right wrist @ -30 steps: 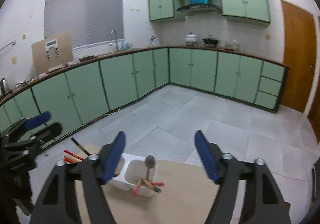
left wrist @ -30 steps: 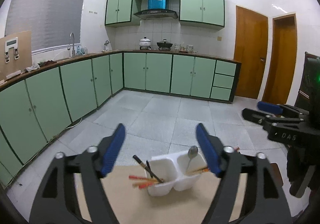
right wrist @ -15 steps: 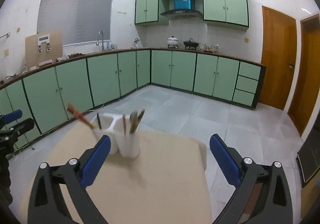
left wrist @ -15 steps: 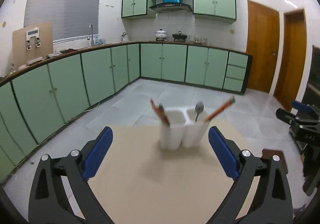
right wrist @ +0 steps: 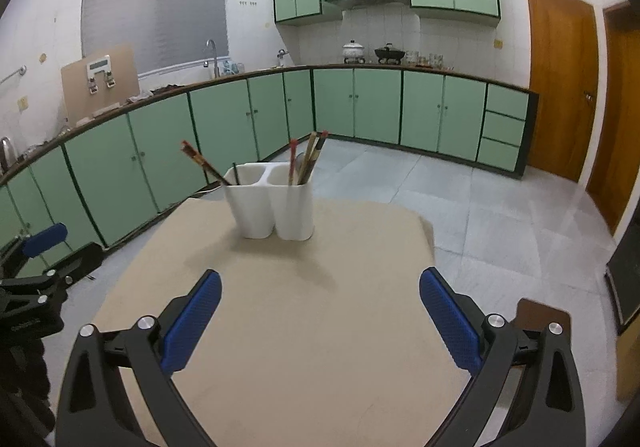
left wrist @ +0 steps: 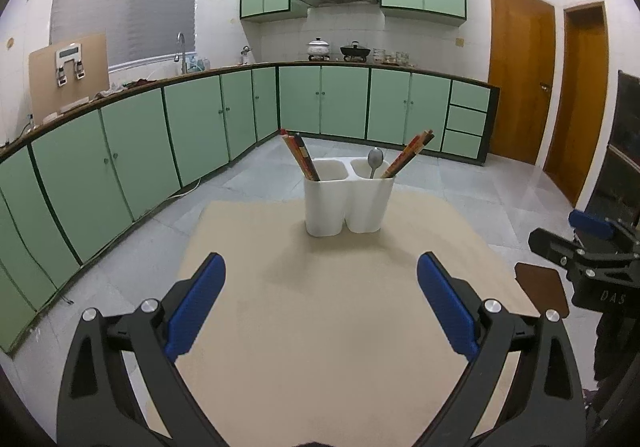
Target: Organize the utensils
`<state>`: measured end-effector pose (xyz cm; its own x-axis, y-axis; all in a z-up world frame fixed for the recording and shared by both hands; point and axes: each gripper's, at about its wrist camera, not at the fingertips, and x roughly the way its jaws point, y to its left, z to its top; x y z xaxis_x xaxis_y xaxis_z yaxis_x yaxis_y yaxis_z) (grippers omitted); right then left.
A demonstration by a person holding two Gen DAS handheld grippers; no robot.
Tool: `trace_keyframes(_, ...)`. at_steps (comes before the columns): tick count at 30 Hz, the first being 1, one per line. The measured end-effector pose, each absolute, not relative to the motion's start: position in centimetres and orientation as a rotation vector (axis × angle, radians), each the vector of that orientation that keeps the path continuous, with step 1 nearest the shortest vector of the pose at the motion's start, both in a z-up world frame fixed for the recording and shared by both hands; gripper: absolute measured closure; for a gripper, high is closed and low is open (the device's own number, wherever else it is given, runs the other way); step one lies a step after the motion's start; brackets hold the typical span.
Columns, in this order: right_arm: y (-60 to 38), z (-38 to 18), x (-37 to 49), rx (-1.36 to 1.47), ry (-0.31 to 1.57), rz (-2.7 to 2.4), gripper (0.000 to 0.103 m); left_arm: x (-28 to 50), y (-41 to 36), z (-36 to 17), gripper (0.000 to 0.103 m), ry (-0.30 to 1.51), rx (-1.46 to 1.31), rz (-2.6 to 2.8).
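Observation:
A white two-compartment utensil holder [left wrist: 346, 201] [right wrist: 274, 203] stands upright on a beige table [left wrist: 320, 327] [right wrist: 300, 327], toward its far side. Its left cup holds chopsticks [left wrist: 299, 156]; its right cup holds a metal spoon [left wrist: 375, 159] and more chopsticks [left wrist: 412, 153]. My left gripper [left wrist: 320, 307] hangs open over the near part of the table, well short of the holder, nothing between its blue pads. My right gripper [right wrist: 320, 311] is open too, also empty and short of the holder. Each gripper shows at the edge of the other's view.
Green cabinets [left wrist: 192, 127] with a sink and stove line the left and far walls. Grey tiled floor [right wrist: 500, 215] surrounds the table. Wooden doors [left wrist: 520, 71] are on the right. A brown stool or chair corner [left wrist: 540, 287] sits by the table's right edge.
Both grippers have drawn back from the holder and sunk lower, so it looks smaller and farther away. Both sets of jaws have spread wider.

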<state>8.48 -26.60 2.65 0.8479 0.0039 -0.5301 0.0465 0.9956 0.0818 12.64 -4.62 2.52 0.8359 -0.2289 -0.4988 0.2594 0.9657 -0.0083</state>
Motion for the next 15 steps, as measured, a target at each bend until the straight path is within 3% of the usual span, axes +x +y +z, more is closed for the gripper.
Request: trace_keyframes(15, -25.2, 5.1, 6.3, 0.089, 0.494, 0.008, 0.006, 10.3, -3.9, 4.7, 0.009, 0.469, 0.023, -0.232)
